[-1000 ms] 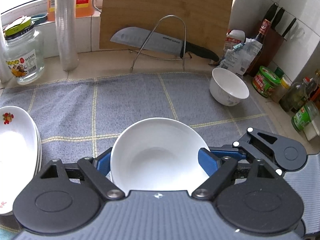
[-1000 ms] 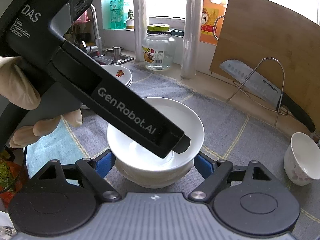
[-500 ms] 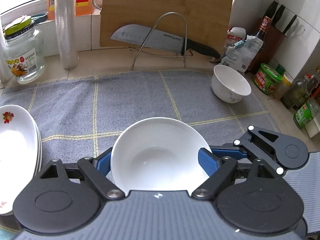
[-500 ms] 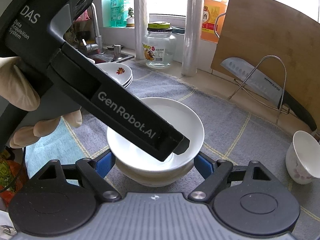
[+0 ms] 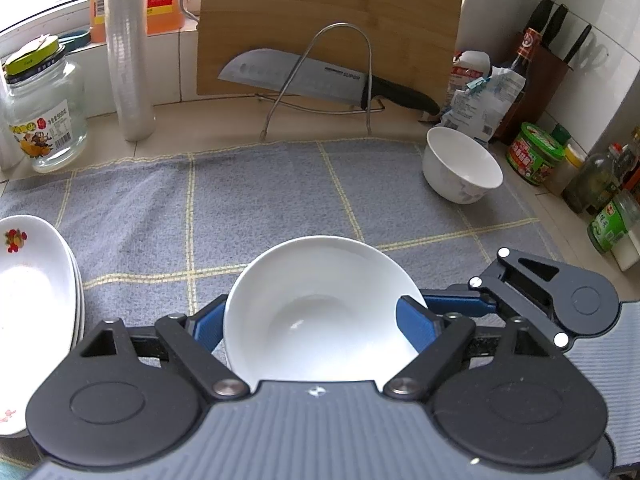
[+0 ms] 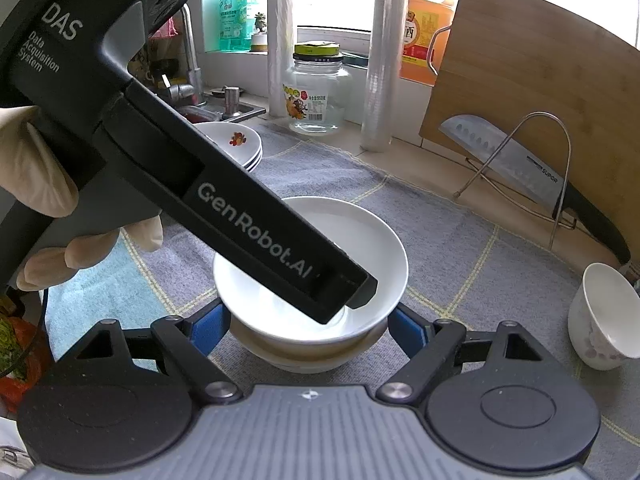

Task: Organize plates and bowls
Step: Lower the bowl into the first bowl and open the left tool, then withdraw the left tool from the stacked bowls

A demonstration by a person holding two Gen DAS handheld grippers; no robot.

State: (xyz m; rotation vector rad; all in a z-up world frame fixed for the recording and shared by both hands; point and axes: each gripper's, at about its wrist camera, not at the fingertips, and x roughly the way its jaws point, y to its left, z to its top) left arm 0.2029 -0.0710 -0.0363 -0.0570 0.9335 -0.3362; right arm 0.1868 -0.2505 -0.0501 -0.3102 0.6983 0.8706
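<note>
A plain white bowl point(image 5: 320, 300) sits between the blue pads of my left gripper point(image 5: 310, 322), which is shut on it. In the right wrist view this top bowl point(image 6: 360, 240) is nested in a lower white bowl point(image 6: 304, 356) standing on the grey cloth point(image 6: 460, 240). One of the left gripper's fingers point(image 6: 340, 292) reaches over the top bowl's inside. My right gripper point(image 6: 308, 326) is shut on the lower bowl, a pad against each side. One of its fingers point(image 5: 456, 304) shows at the bowl's right in the left wrist view.
Flower-printed white plates point(image 5: 28, 280) are stacked at the cloth's left edge. A small patterned bowl point(image 5: 460, 164) stands far right. Behind are a knife on a wire rack point(image 5: 304, 76), a cutting board, a glass jar point(image 5: 44, 120) and condiment bottles point(image 5: 608, 220). A gloved hand point(image 6: 36, 168) holds the left gripper.
</note>
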